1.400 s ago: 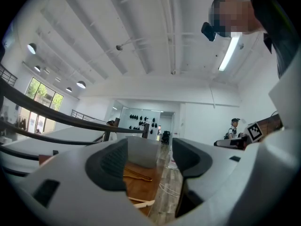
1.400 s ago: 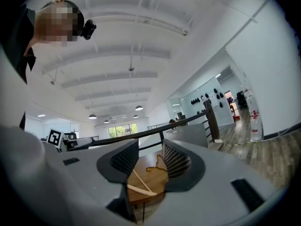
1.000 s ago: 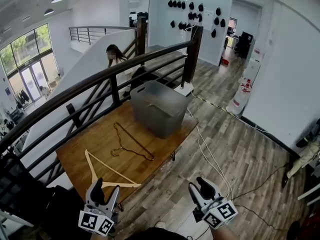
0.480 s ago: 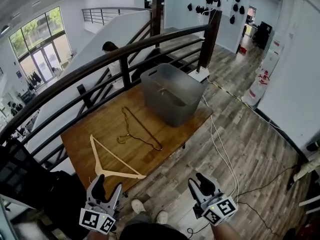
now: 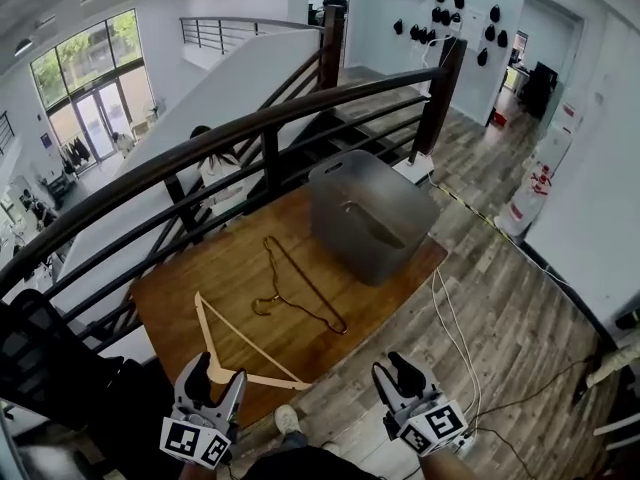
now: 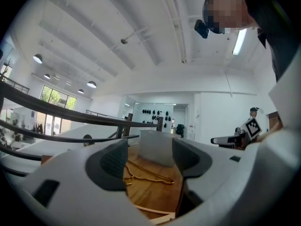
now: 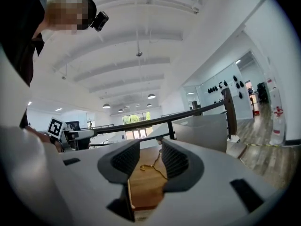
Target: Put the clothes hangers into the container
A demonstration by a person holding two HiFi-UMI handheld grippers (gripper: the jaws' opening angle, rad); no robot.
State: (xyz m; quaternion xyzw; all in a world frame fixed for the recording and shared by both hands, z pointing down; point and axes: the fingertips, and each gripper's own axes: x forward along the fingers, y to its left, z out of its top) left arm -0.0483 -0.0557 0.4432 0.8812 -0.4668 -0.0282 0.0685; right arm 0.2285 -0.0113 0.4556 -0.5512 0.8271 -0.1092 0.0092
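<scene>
The left gripper (image 5: 217, 373) and right gripper (image 5: 395, 370) are held level at the worktop (image 5: 190, 288) edge with jaws apart and empty, ready to reach, I'd say. The wooden hanger (image 5: 250, 338) lies just ahead of the left gripper, the wire hanger (image 6: 146, 179) beyond it, and the container (image 5: 400, 253) farthest ahead.

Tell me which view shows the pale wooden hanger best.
Head view: the wooden hanger lies whole near the edge of the table, its triangle clear. Left gripper view catches only a strip of it low between the jaws; right gripper view, a thin edge-on sliver.
</scene>
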